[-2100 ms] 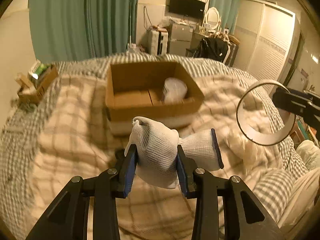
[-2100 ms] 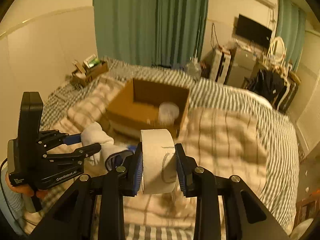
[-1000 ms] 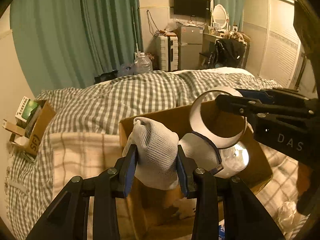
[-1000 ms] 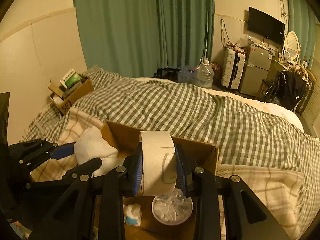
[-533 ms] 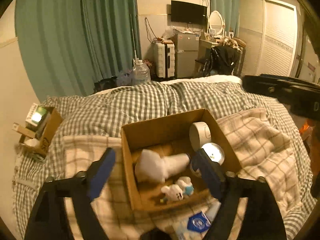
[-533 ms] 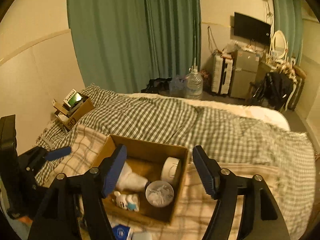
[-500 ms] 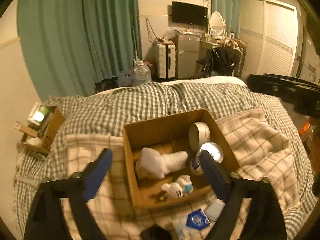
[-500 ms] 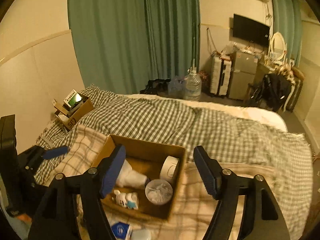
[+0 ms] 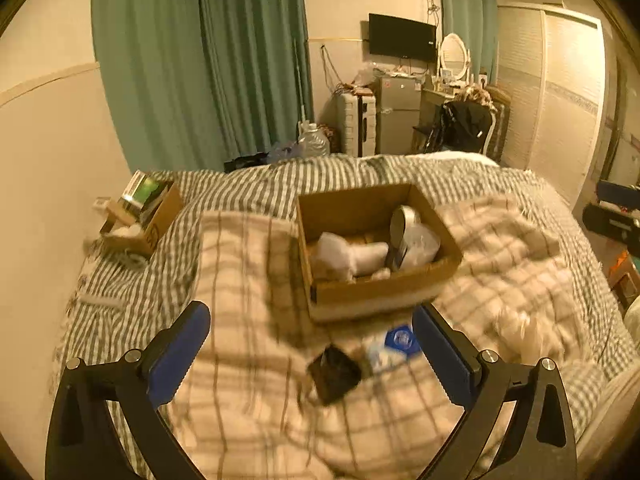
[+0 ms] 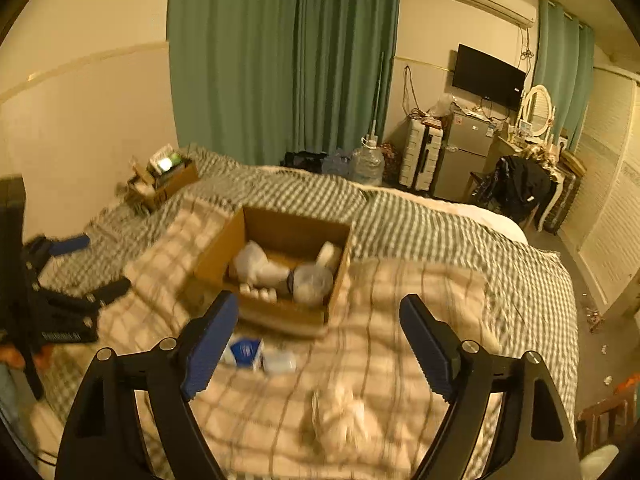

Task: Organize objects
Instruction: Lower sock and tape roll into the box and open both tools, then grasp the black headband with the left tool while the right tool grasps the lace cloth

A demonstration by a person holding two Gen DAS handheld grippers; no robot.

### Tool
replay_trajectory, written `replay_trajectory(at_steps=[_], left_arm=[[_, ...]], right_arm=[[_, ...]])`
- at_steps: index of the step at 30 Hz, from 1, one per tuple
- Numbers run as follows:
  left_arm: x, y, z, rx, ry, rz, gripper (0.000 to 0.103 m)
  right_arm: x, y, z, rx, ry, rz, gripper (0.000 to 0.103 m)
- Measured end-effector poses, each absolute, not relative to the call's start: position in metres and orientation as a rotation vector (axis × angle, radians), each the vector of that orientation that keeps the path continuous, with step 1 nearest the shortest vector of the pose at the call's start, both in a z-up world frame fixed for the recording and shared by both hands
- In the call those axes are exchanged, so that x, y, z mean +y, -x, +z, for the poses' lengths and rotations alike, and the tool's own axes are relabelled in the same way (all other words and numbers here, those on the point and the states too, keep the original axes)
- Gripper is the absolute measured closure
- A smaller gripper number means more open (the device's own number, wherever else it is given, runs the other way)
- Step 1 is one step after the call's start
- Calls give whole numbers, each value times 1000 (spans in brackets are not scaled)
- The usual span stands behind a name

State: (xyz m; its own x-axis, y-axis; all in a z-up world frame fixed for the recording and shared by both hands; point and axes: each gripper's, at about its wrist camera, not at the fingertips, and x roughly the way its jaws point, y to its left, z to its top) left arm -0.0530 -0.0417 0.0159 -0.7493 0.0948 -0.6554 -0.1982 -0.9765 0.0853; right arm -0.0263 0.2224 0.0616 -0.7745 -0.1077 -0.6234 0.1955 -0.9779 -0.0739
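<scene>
An open cardboard box (image 9: 384, 286) (image 10: 216, 258) sits on the bed. It holds a white glove (image 9: 352, 258) (image 10: 260, 266), a roll of tape (image 9: 402, 224) (image 10: 330, 254) and a clear lidded tub (image 9: 420, 246) (image 10: 312, 278). On the blanket in front of the box lie a blue-labelled packet (image 9: 394, 344) (image 10: 246, 350) and a black object (image 9: 334, 372). My left gripper (image 9: 312, 360) is open and empty, above the blanket near them. My right gripper (image 10: 318, 340) is open and empty, in front of the box.
A small cardboard box of items (image 9: 140, 216) (image 10: 162, 182) stands at the bed's far left by the wall. A crumpled white item (image 10: 344, 420) lies on the blanket. Curtains, a fridge, a suitcase and a water bottle (image 10: 366, 164) are beyond the bed.
Both grippers let go of the glove and the tape roll, which now lie in the box. Both have opened and drawn back and down from the box.
</scene>
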Motion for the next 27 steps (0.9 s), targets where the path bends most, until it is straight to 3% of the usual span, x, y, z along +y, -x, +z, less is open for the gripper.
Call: replay_trajectory(at_steps=[12,20,22,24,27], left_arm=[[-22,26,-75,155,1154,2794,0],[-27,36,-120,108,1310,2746,0],[-30,37,-122,84,1324,2735,0],[-33,38,-123,62,1333,2727,0],[-36,39,-125,42,1349,2715,0]], right_arm=[[235,17,-50,282,-1174,-2877,18],[254,42,-105,130,-1449,-2770,18],[253,46,-115,115,-1499,-2737,31],[251,47,-119,129,-1529,-2710,75],[242,44,-107,165,-1465,-2729,85]])
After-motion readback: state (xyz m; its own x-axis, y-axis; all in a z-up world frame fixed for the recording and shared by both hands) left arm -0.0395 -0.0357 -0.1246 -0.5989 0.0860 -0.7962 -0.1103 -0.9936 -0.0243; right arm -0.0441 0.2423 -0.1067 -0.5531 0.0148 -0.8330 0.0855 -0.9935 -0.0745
